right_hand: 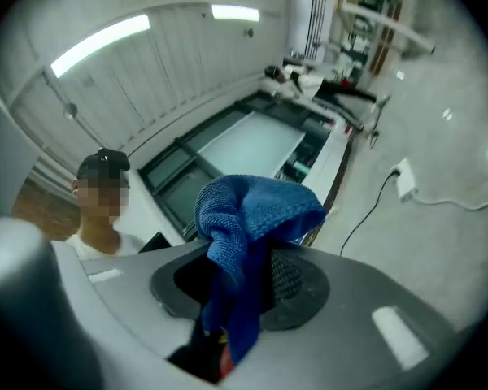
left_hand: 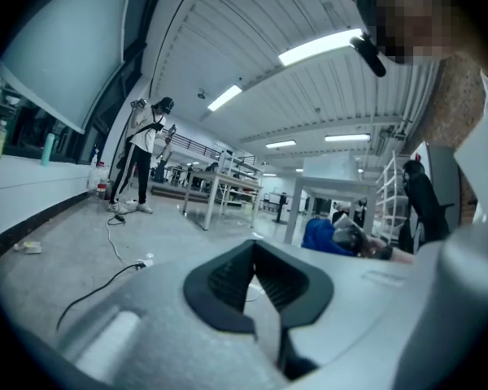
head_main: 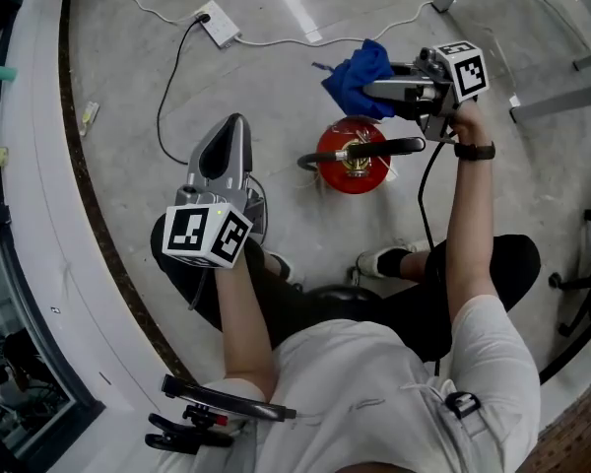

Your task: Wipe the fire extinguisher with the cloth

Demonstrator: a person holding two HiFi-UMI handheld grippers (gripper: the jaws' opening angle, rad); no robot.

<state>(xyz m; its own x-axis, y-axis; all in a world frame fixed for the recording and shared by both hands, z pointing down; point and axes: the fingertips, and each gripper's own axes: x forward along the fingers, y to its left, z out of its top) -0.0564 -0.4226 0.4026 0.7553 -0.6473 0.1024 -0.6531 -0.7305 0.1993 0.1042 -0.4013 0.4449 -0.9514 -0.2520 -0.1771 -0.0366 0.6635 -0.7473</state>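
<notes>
Fire extinguisher: upright on floor, long axis vertical | left gripper: jaws together, empty, well left of it | right gripper: your nearer tool, jaws clamped on cloth, just beyond extinguisher top; bring it nearward and down.

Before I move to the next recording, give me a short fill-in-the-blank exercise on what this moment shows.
1. The right gripper is shut on a ___ cloth.
2. The ___ fire extinguisher stands upright on the floor.
3. The left gripper, its jaws together, holds ___.

Missing words: blue; red; nothing.
</notes>
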